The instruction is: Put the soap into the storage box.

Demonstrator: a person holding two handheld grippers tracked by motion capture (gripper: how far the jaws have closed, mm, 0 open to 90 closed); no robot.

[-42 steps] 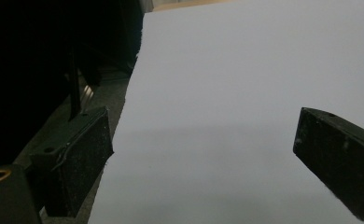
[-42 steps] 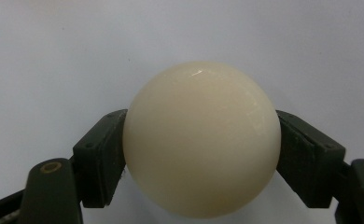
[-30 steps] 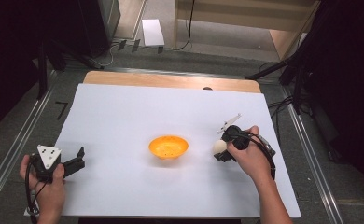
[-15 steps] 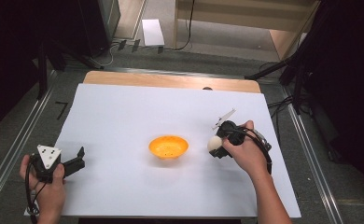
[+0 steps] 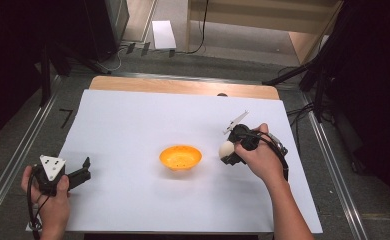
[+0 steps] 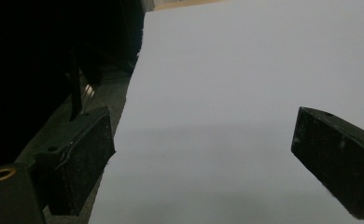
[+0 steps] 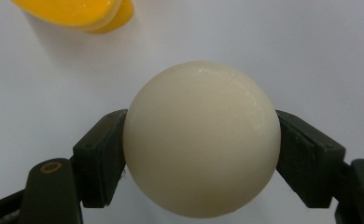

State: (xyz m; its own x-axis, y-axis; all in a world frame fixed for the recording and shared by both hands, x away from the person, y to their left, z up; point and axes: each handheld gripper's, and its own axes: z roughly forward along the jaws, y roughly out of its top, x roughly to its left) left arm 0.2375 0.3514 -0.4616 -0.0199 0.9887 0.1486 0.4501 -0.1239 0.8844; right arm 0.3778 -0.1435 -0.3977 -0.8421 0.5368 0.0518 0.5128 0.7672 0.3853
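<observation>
Partly hidden behind the person's right hand (image 5: 261,157), the right gripper (image 5: 228,152) is showing little more than its black body in the high view, while in the right gripper view the orange bowl (image 7: 77,11) is being cut off by the top edge. Both jaws are pressing against the sides of a cream ball (image 7: 201,138), clamping it just above the white sheet (image 5: 143,120). From above, the ball (image 5: 226,149) is hanging at the bowl's (image 5: 180,157) three o'clock, near its rim but not touching. At eight o'clock on the table, the left gripper (image 5: 85,172) is resting in the person's left hand (image 5: 50,197), its jaws standing wide apart with nothing between them. Compared with a second ago, the ball is sitting closer to the bowl; the left gripper is staying put.
</observation>
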